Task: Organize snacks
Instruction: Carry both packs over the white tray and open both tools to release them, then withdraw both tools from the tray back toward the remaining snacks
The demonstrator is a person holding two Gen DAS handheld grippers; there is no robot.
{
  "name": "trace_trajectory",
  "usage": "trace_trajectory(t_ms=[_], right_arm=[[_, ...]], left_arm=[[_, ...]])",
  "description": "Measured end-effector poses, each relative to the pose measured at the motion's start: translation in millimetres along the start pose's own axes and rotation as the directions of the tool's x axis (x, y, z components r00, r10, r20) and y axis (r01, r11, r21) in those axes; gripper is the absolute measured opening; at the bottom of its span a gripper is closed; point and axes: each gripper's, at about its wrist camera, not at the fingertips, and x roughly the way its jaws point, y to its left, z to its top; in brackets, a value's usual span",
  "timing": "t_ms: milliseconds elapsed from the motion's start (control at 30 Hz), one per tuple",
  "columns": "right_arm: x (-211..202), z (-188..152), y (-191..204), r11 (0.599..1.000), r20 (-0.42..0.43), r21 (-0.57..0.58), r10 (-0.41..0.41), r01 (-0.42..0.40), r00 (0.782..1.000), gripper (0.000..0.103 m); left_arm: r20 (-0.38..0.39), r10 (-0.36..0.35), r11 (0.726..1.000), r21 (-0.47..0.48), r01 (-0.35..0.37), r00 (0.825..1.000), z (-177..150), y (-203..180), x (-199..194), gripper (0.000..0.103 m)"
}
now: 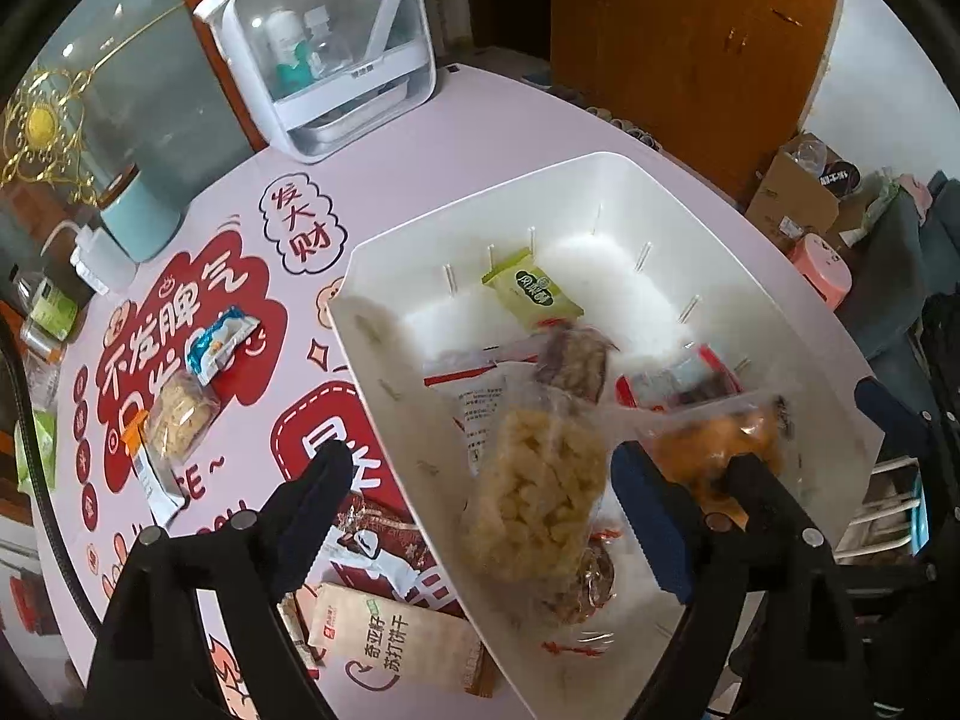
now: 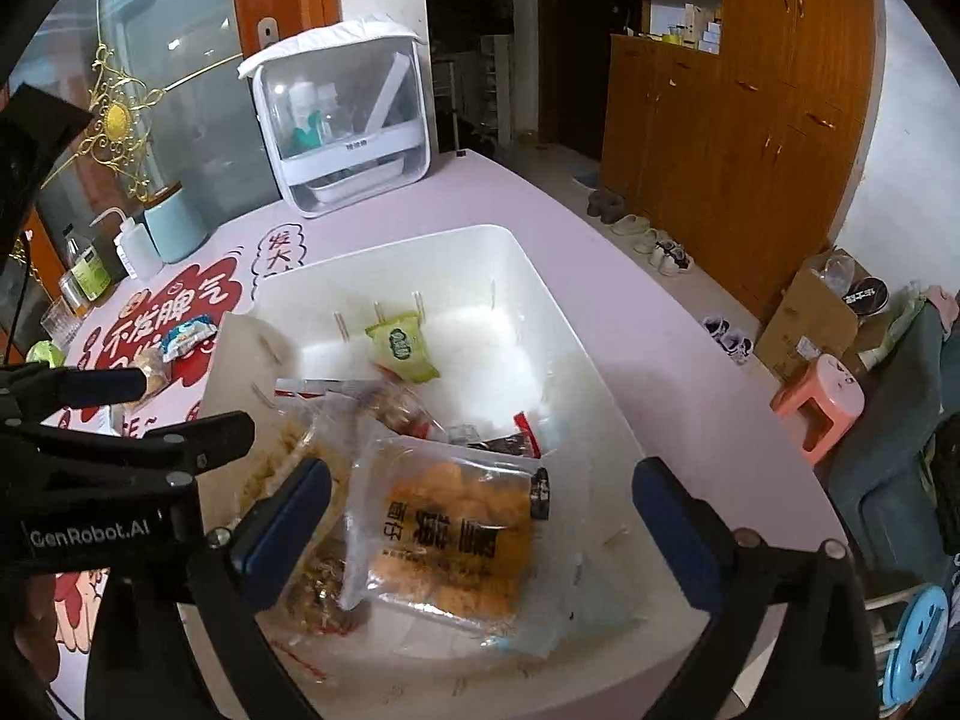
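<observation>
A white bin stands on the pink table and holds several snacks. In it lie a green packet, a red packet, a clear bag of yellow puffs and a clear bag of orange snacks. My left gripper is open. It straddles the bin's near-left wall, one finger over the table and one inside, and the yellow bag lies loose between them. My right gripper is open wide over the orange bag, and neither pad touches it.
Outside the bin on the table lie a blue packet, a cookie bag, a red wrapper and a cracker box. A white case with a clear front and a teal cup stand at the back. A pink stool is on the floor at right.
</observation>
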Motion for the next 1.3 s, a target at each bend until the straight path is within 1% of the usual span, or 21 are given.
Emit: trace_trajectory(t_ms=[133,300,467,833,1033,1300], right_arm=[[-2,1,5,1.0,0.006,-0.001,0.007,-0.007,1.0,0.101],[-9,0,13,1.0,0.029,-0.009,-0.011,0.011,1.0,0.101],[-13,0,21,1.0,0.03,-0.011,-0.02,0.021,0.999,0.101],[-21,-4,40,0.999,0.034,-0.024,-0.046,0.047,0.998,0.101],[-26,-5,60,0.998,0.039,-0.051,-0.046,0.048,0.998,0.101],[-34,-7,92,0.994,0.052,-0.096,-0.039,0.044,0.998,0.101]], left_arm=[[-0.004,-0.009,1.0,-0.03,0.009,1.0,-4,9,-5,0.087],[0.011,-0.006,0.999,-0.048,0.006,1.0,-10,22,-17,0.087],[0.024,-0.008,0.998,-0.067,0.01,1.0,-16,33,-27,0.087],[0.04,-0.038,0.995,-0.088,0.041,0.998,-33,53,-45,0.087],[0.044,-0.041,0.993,-0.106,0.045,0.998,-43,67,-52,0.087],[0.049,-0.03,0.989,-0.141,0.037,0.998,-61,97,-63,0.087]])
